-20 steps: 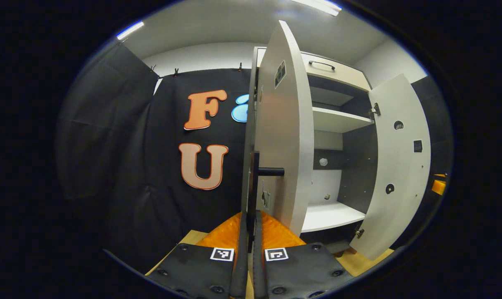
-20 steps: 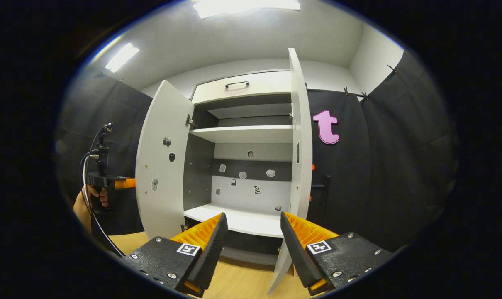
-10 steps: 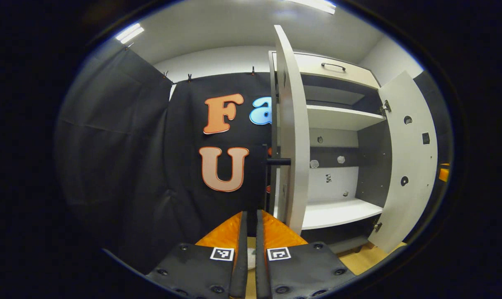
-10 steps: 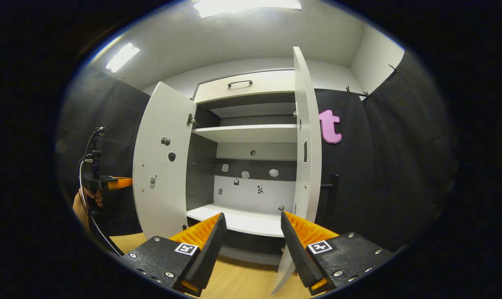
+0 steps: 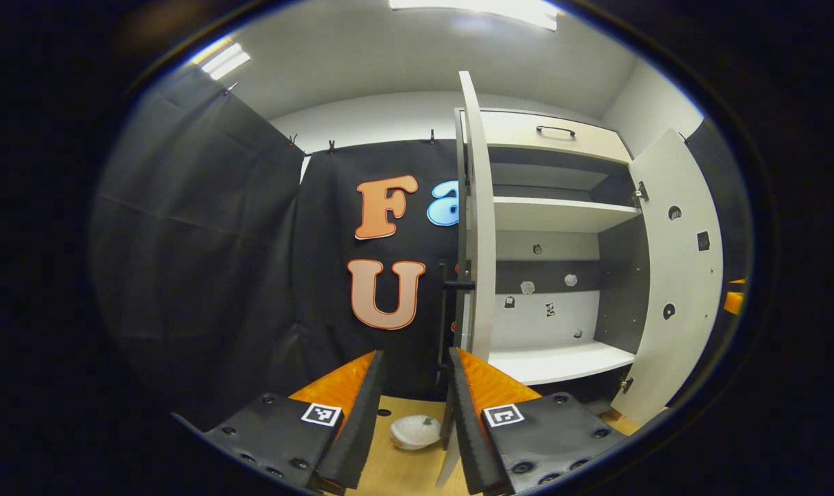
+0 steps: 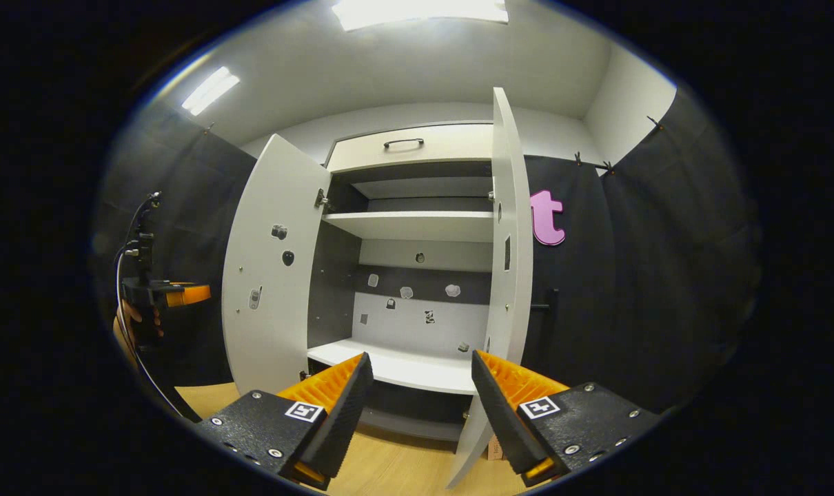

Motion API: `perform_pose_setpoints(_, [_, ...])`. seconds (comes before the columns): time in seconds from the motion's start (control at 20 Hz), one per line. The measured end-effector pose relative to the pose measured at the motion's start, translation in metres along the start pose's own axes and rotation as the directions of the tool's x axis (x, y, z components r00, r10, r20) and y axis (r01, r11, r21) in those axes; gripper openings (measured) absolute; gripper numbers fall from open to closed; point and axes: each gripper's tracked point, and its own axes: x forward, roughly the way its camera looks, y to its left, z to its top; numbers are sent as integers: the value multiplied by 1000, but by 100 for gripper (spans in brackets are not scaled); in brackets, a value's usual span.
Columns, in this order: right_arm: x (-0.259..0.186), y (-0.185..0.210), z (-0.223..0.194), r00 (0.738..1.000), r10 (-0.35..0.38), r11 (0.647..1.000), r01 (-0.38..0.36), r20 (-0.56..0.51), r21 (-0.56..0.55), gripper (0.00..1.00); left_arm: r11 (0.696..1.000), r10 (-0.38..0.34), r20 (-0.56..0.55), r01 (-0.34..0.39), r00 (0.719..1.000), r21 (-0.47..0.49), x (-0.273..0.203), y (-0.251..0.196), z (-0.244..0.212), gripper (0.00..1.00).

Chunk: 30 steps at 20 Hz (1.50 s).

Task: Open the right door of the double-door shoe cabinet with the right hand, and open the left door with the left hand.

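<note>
Left gripper view: left tongs [image 5: 413, 386] stand with fingers apart, gripping nothing. A small whitish round object [image 5: 415, 432] lies on the wooden floor [image 5: 403, 472] between and just beyond the fingers; what it is cannot be told. Just past the fingertips the left door [image 5: 477, 234] is seen edge-on, swung wide, its dark bar handle [image 5: 447, 310] on the outer face, clear of the tongs. Beyond it the shoe cabinet [image 5: 555, 275] stands open.

Right gripper view: right tongs [image 6: 420, 393] spread wide, gripping nothing. The right door [image 6: 508, 275] is nearly edge-on just beyond the right-hand finger, its handle [image 6: 548, 320] showing dark behind it, apart from the tongs. In this view the left door hangs open at the far side, and past it a hand [image 6: 131, 324] holds the other gripper, cable trailing.

Cabinet interior: a bottom shelf [image 6: 403, 365] and an upper shelf [image 6: 417, 224], both white, nothing standing on either. Small stickers or marks [image 6: 407, 293] dot the back panel; too small to make out. Above the compartment a drawer [image 6: 407, 146] with a dark handle is shut. Black cloth [image 5: 217, 241] hangs behind and to both sides.
</note>
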Motion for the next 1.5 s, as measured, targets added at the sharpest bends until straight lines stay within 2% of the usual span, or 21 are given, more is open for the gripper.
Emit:
perform_pose_setpoints(0.2, [-5, -4, -8, 1000, 12, 1000, -12, 0, -5, 92, 997, -71, 9, 71, 997, 2, -14, -42, -3, 70])
perform_pose_setpoints(0.35, [-11, -15, -16, 1000, 8, 1000, -8, -17, 4, 97, 994, -106, 19, 105, 994, 13, -18, -70, -9, 86])
perform_pose_setpoints(0.4, [-12, -18, -16, 1000, 5, 1000, -5, -17, 4, 94, 993, -118, 21, 118, 993, 18, -19, -81, -11, 92])
perform_pose_setpoints(0.5, [-12, -24, -16, 1000, -1, 1000, 2, -11, 4, 97, 990, -134, 21, 133, 991, 35, -22, -97, -14, 92])
perform_pose_setpoints(0.55, [-13, -27, -16, 1000, -3, 1000, 3, -6, 6, 94, 989, -143, 20, 142, 990, 39, -23, -105, -16, 92])
perform_pose_setpoints(0.6, [-15, -28, -16, 1000, -2, 1000, 2, -2, 5, 97, 988, -147, 18, 147, 989, 40, -22, -112, -17, 92])
perform_pose_setpoints(0.65, [-15, -29, -15, 1000, -2, 1000, 2, 3, 6, 97, 987, -157, 14, 156, 988, 40, -21, -121, -19, 99])
perform_pose_setpoints(0.75, [-15, -32, -16, 1000, 1, 1000, -1, 7, 9, 94, 985, -167, 8, 167, 986, 40, -21, -133, -23, 94])
perform_pose_setpoints(0.8, [-15, -33, -17, 1000, 3, 1000, -3, 7, 11, 94, 983, -177, 6, 176, 984, 43, -18, -142, -25, 98])
perform_pose_setpoints(0.95, [-12, -38, -16, 1000, -3, 1000, 3, 14, 20, 94, 981, -190, 3, 189, 982, 50, -17, -158, -30, 97])
perform_pose_setpoints(1.0, [-12, -40, -18, 1000, -4, 1000, 4, 13, 23, 97, 980, -194, -3, 193, 981, 49, -14, -164, -34, 94])
perform_pose_setpoints(1.05, [-10, -40, -20, 1000, -2, 1000, 1, 6, 26, 97, 980, -195, -12, 195, 981, 46, -12, -169, -37, 98])
perform_pose_setpoints(1.2, [-5, -43, -24, 1000, -7, 999, 7, -2, 32, 94, 976, -214, -18, 214, 977, 48, -9, -185, -40, 94])
perform_pose_setpoints(1.25, [-2, -42, -23, 1000, -8, 999, 8, 2, 34, 94, 975, -215, -14, 215, 977, 49, -7, -188, -41, 98])
perform_pose_setpoints(1.35, [-1, -37, -26, 1000, -2, 999, 2, 2, 39, 97, 973, -225, -14, 225, 974, 45, -4, -199, -44, 98])
perform_pose_setpoints(1.5, [5, -32, -29, 1000, 5, 1000, -5, -2, 23, 94, 971, -233, -24, 234, 972, 56, -1, -207, -46, 98])
